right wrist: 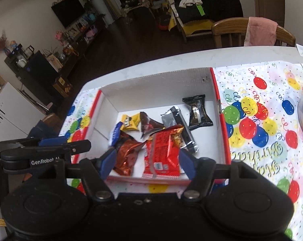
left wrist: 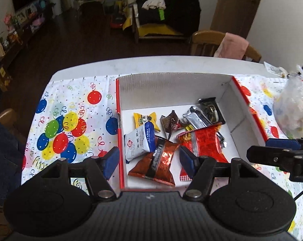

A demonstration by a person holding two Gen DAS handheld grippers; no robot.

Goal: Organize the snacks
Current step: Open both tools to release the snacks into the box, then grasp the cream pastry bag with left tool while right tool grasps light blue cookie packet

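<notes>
A red-edged white box (left wrist: 227, 92) sits on a balloon-print cloth (left wrist: 71, 104) toward the table's (left wrist: 131, 64) far edge, open at the top, with snack packets gathered in its near half. By the box's left wall lies a blue-and-white packet (left wrist: 138, 142), its long axis slanting from near-left to far-right; a yellow packet (left wrist: 146, 120) lies just beyond it. A copper packet (left wrist: 157, 164) lies at the near wall, its long axis running near to far, overlapping the blue-and-white one's corner. A red packet (right wrist: 161, 152) lies right of the copper one, lengthwise near to far, touching it. A brown packet (left wrist: 168, 124) sits mid-box, a silver-and-black bar (left wrist: 197, 118) slants from far-left to near-right beside it, and a black packet (right wrist: 198, 111) lies nearest the box's right wall, its long axis near to far. The left gripper (left wrist: 149, 159) hovers over the box's near-left corner, jaws wide open and holding nothing, one finger outside the left wall and one above the red packet. The right gripper (right wrist: 147, 160) hangs over the near wall, jaws wide apart on either side of the copper and red packets, gripping neither. A clear bag (left wrist: 294, 104) stands on the cloth right of the box.
</notes>
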